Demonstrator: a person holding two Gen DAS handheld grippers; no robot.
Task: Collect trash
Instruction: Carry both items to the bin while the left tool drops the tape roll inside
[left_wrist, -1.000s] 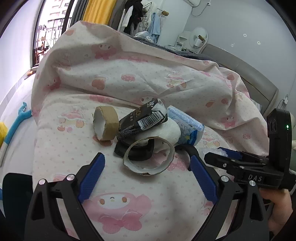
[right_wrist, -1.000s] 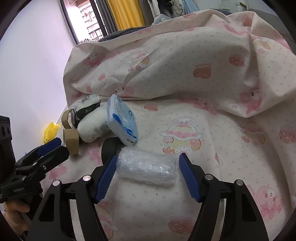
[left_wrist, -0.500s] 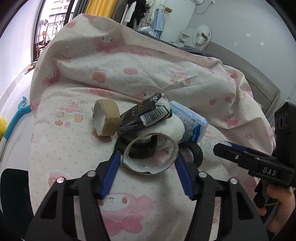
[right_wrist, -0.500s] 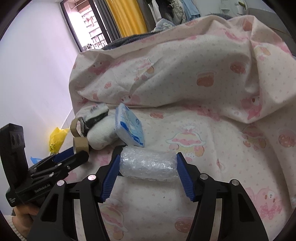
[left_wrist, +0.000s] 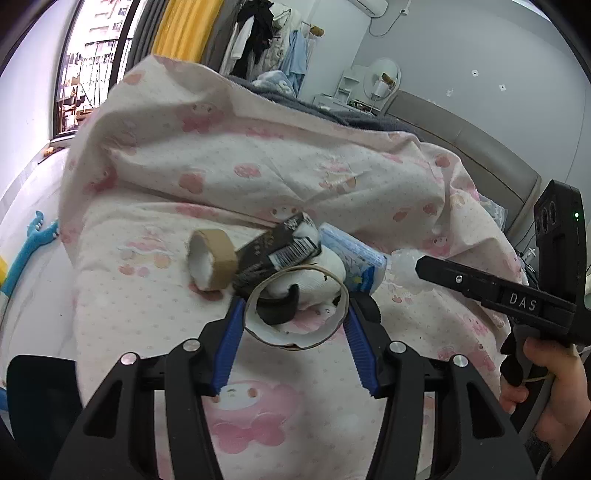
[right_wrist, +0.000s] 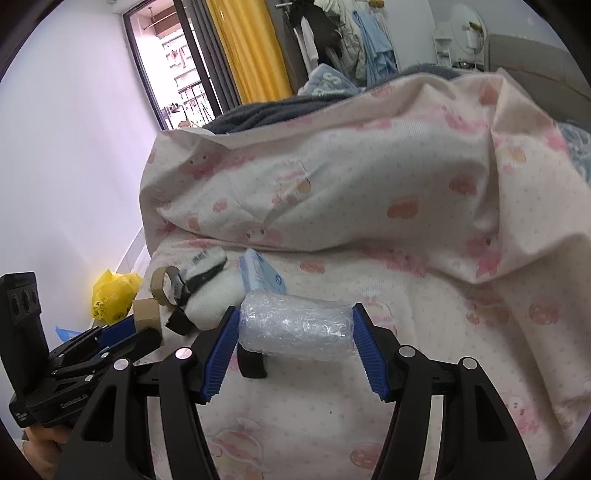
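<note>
My left gripper (left_wrist: 295, 314) is shut on a thin cardboard ring (left_wrist: 325, 273), held just above the pink quilt (left_wrist: 147, 295). Behind it lie a brown tape core (left_wrist: 213, 258), a black barcode wrapper (left_wrist: 280, 247), a white wad (left_wrist: 314, 284), a black strap (left_wrist: 277, 314) and a blue tissue pack (left_wrist: 351, 258). My right gripper (right_wrist: 293, 328) is shut on a roll of bubble wrap (right_wrist: 295, 328), lifted off the quilt (right_wrist: 424, 332). The same pile of trash (right_wrist: 207, 284) lies to its left. The right gripper also shows in the left wrist view (left_wrist: 480, 284).
The folded quilt rises as a ridge (left_wrist: 277, 166) behind the trash. A yellow bag (right_wrist: 110, 291) and a blue item (left_wrist: 29, 236) lie on the floor left of the bed. The headboard (left_wrist: 480, 147) runs at the right.
Both grippers closed, the left on the cardboard ring and the right on the bubble wrap. Both have lifted slightly; the right view now looks higher.
</note>
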